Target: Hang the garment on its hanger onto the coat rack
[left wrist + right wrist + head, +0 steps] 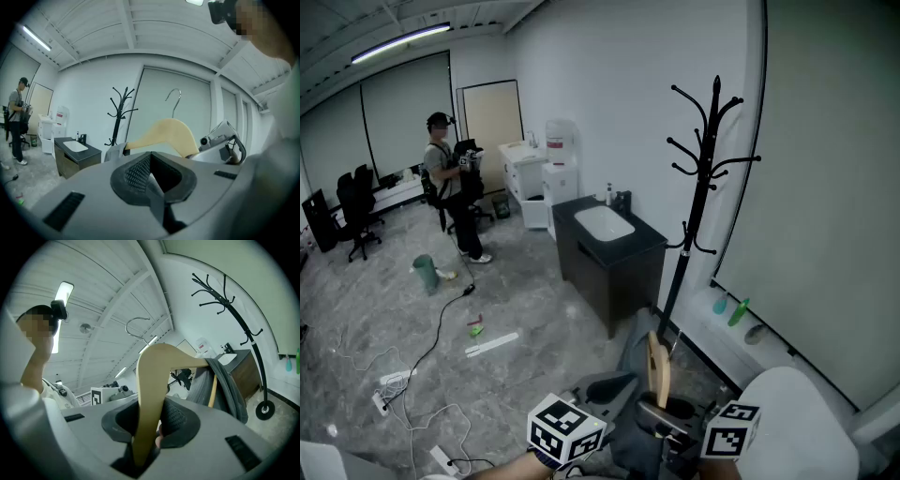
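The black coat rack [703, 178] stands on the floor by the right wall, behind a black cabinet; it also shows in the left gripper view [120, 112] and the right gripper view [243, 329]. A wooden hanger [152, 380] with a metal hook [136, 326] stands upright, and my right gripper [152, 430] is shut on one of its arms. A grey garment [225, 385] drapes over the hanger's far arm. In the head view the hanger [658, 370] rises low in the middle, well short of the rack. My left gripper [150, 180] is shut with nothing seen between its pads, beside the hanger [164, 133].
A black cabinet with a white sink [609, 248] stands left of the rack. A person [448, 187] stands far back on the left. Cables [441, 328], a green bin [425, 272] and small items lie on the floor. Green bottles [737, 311] sit on the right ledge.
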`<state>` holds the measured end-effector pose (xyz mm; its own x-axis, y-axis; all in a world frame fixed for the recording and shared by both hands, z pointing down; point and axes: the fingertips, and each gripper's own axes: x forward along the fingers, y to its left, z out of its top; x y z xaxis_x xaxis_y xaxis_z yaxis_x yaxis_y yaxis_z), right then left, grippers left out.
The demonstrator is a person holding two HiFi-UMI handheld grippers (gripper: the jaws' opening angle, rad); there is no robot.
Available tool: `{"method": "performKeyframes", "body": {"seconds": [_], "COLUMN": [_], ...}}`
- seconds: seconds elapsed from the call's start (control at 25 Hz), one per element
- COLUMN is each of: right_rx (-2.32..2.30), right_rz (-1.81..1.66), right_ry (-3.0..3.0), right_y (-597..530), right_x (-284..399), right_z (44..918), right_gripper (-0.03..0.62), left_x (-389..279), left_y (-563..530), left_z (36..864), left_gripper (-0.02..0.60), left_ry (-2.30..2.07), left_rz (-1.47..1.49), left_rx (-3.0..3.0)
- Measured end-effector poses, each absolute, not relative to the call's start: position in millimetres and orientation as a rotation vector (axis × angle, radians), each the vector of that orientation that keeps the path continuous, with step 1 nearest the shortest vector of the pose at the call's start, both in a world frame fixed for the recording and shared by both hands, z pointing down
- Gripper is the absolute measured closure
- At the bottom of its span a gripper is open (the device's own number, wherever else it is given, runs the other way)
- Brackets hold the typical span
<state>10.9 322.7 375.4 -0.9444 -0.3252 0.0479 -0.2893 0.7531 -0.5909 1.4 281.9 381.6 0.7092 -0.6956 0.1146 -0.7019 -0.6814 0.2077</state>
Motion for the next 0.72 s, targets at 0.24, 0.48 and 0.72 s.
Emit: {"method": "performKeyframes", "body": {"seconds": [0.24, 0.48, 0.72], "right_rx": [-0.513, -0.513, -0.468], "right_rz": [-0.949, -0.935, -0.972], "right_ry": [2.884, 2.895, 2.854], "right_y": [324, 323, 310], "right_x": [22, 31, 46], "right_z": [375, 379, 375], "right_gripper": [0.494, 0.494, 0.494], "left_x": [14, 21, 32], "left_y": [285, 285, 279], "left_z": [382, 384, 384], "left_gripper": [0.577, 0.576, 0.577], "left_ry": [-1.108, -1.128, -1.171], "left_rz": [0.041, 0.043, 0.048], "left_rx": [2.689, 2.686, 2.666]}}
